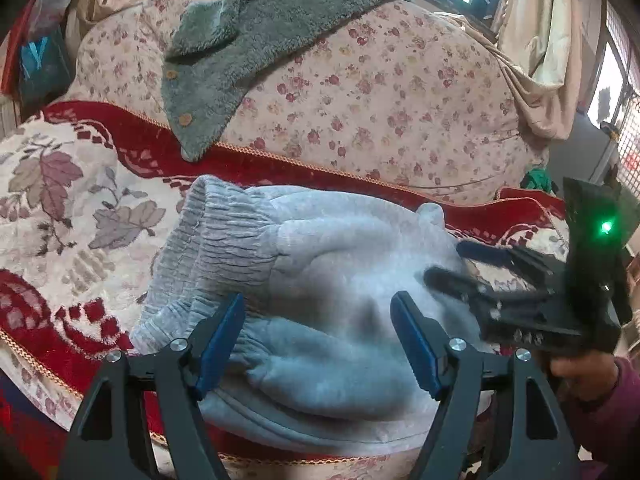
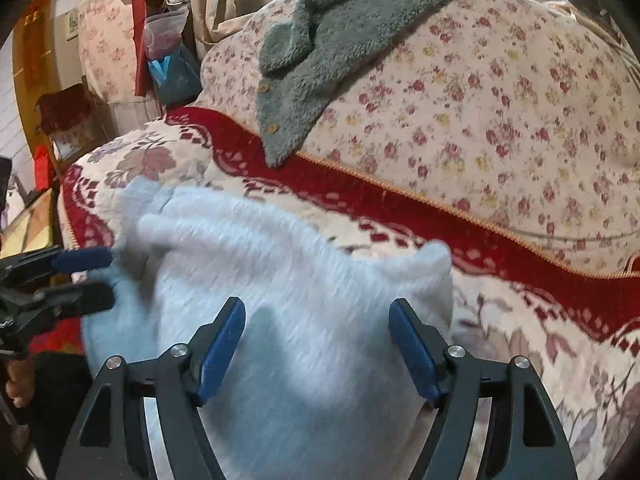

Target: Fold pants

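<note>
Light grey pants lie bunched on the red and cream sofa cover, ribbed waistband to the left. My left gripper is open, its blue pads just above the near part of the pants, empty. My right gripper shows at the right, fingers apart at the pants' right edge. In the right wrist view the pants are blurred under my open right gripper, and my left gripper is at the left with its fingers apart at the pants' left edge.
A grey-green fleece garment with buttons hangs over the floral sofa back. Curtains and a window are at the right. A chair and clutter stand beyond the sofa's left end.
</note>
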The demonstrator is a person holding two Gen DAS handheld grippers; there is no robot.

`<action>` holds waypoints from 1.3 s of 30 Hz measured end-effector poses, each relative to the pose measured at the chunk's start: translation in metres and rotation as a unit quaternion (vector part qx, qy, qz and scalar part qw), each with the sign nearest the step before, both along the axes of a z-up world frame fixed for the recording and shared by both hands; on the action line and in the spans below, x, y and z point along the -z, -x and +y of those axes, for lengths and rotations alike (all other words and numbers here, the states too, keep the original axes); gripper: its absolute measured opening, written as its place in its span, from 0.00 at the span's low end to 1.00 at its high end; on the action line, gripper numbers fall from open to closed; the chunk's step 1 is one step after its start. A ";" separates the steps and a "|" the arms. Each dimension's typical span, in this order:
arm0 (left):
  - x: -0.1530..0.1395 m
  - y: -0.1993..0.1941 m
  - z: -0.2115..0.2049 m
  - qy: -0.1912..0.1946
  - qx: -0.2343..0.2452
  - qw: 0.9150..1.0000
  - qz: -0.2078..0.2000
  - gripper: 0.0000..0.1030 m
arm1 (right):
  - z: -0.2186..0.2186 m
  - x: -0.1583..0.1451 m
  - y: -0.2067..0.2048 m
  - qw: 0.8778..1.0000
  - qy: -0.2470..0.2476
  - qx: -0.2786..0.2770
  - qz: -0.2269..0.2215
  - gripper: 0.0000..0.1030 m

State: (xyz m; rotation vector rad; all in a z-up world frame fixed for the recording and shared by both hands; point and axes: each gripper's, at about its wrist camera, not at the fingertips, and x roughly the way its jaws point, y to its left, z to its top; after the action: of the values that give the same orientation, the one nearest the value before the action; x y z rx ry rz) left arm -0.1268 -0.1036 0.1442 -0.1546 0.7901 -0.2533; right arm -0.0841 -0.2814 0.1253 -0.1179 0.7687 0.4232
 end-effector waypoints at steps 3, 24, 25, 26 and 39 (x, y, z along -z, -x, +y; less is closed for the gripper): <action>-0.003 0.001 -0.002 -0.006 0.005 1.000 0.001 0.73 | -0.005 -0.001 0.012 1.000 -0.012 0.001 0.010 0.77; 0.048 -0.044 0.090 0.102 -0.005 0.991 0.088 0.93 | -0.095 0.068 -0.003 0.945 -0.239 0.065 0.212 1.00; 0.051 -0.045 0.093 0.100 -0.005 0.991 0.089 0.93 | -0.094 0.070 -0.006 0.943 -0.245 0.064 0.216 1.00; 0.053 -0.046 0.096 0.107 -0.005 0.990 0.089 0.93 | -0.094 0.072 -0.008 0.940 -0.256 0.061 0.219 1.00; 0.100 -0.076 0.076 0.153 0.024 0.976 0.153 1.00 | -0.078 0.101 -0.027 0.910 -0.328 0.021 0.253 1.00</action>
State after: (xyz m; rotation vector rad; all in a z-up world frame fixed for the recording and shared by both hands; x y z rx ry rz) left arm -0.0511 -0.0278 0.0439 -0.4737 1.0599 -0.4018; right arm -0.0572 -0.3594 0.0241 0.6650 1.0952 0.6627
